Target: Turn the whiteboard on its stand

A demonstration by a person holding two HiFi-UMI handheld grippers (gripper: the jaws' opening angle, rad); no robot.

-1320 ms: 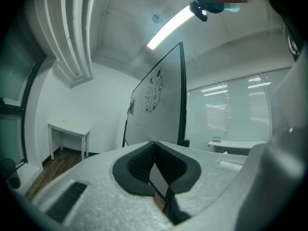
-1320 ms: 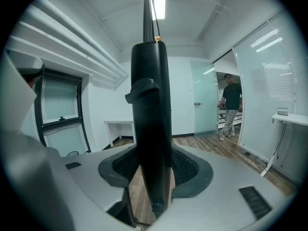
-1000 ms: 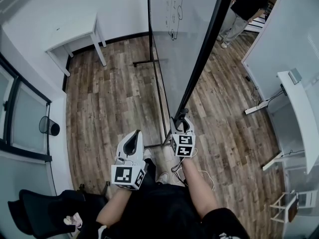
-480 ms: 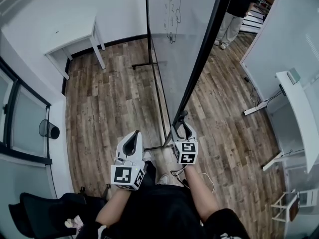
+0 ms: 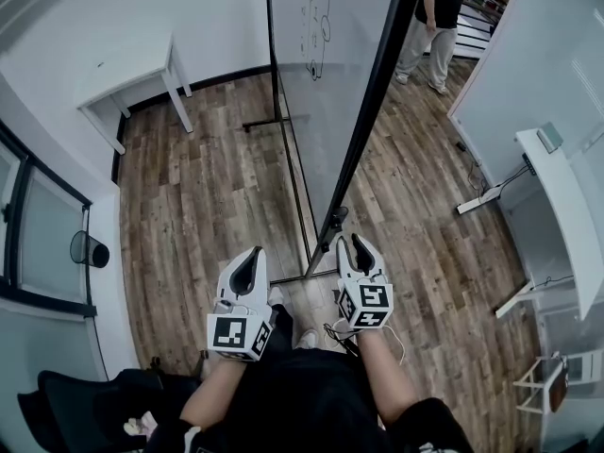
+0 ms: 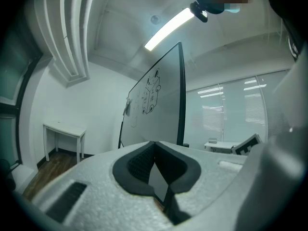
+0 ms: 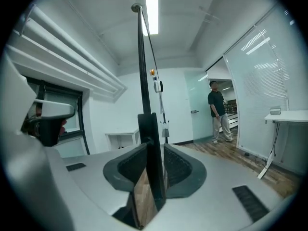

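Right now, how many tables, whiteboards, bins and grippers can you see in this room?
Tables: 2
Whiteboard: 1
Bin: 1
Grippers: 2
Total: 6

Head view hangs high, tipped steeply down onto the wood floor, with the whiteboard running away up the frame. Left gripper view rides low and faces level, catching that whiteboard at a slant from some way off, plus the white desk by the wall, the same desk the head view has at upper left. Right gripper view is close up on the board's black edge, nearly edge-on, and past it stands a person, the same person who shows at the head view's top
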